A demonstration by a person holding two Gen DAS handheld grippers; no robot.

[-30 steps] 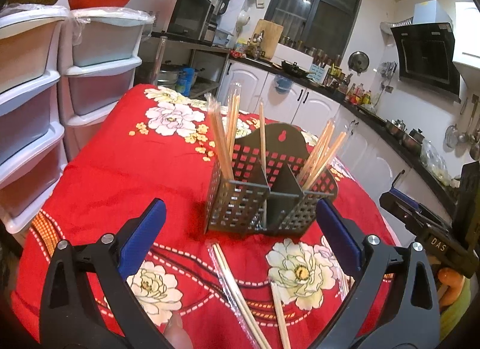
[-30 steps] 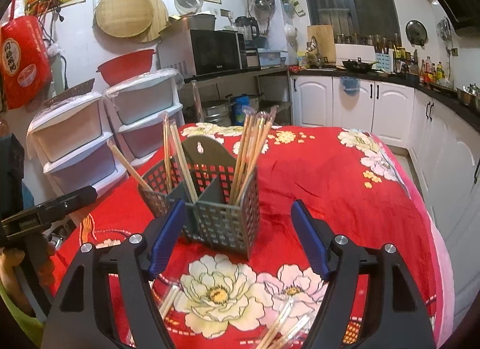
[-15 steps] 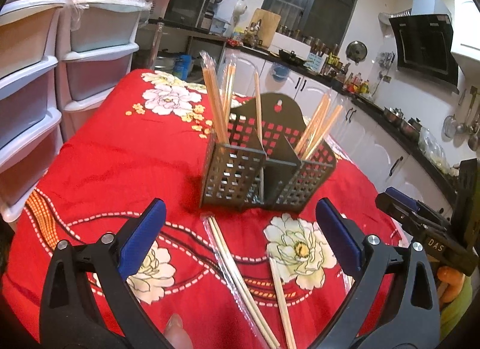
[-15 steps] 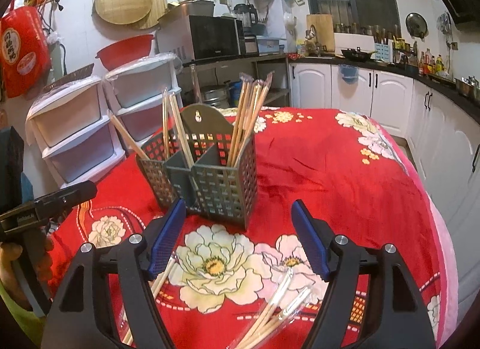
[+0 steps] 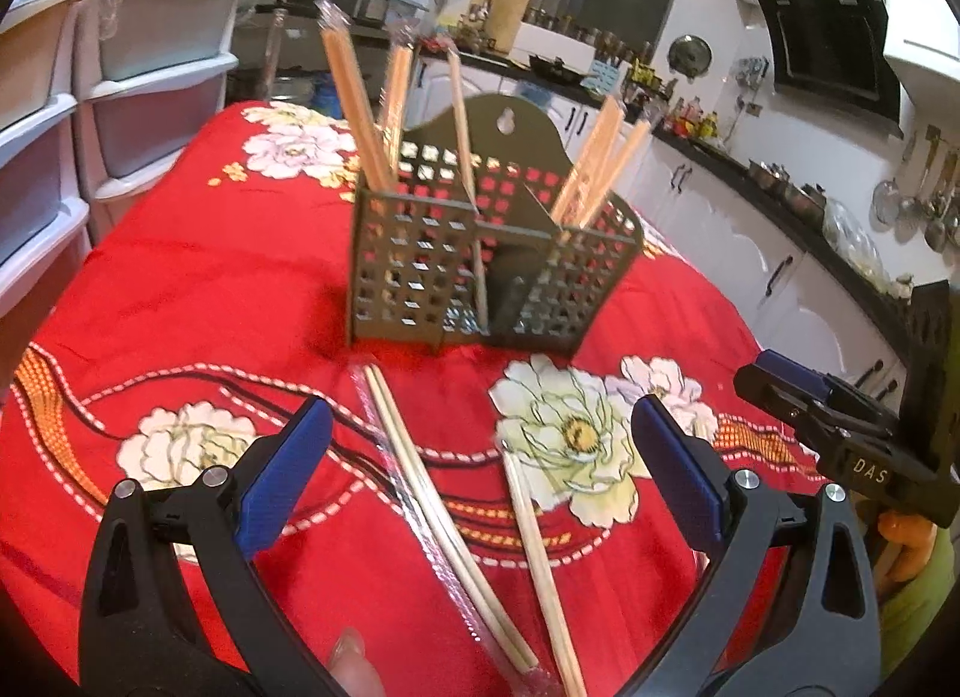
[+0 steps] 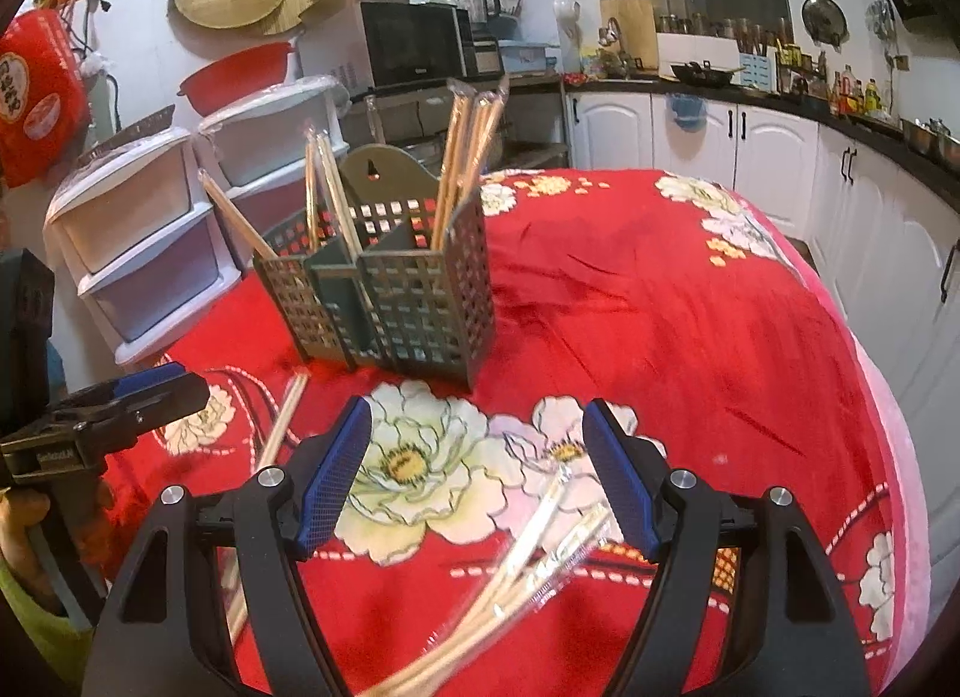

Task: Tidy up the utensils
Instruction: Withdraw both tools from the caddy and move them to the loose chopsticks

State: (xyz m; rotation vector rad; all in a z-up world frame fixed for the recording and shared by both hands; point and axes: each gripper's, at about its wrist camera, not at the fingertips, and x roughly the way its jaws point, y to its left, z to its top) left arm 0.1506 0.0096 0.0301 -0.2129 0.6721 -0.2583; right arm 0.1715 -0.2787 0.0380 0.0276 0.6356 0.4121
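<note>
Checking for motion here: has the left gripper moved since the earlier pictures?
Yes. The left gripper has come down toward the loose wooden chopsticks, nearer the grey perforated utensil caddy.

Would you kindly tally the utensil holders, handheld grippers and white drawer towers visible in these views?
utensil holder: 1
grippers, namely left gripper and right gripper: 2
white drawer towers: 2
Total: 5

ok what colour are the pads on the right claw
Blue, with a fine mesh texture, on black arms. The pads of the right claw show best in the right wrist view.
</note>
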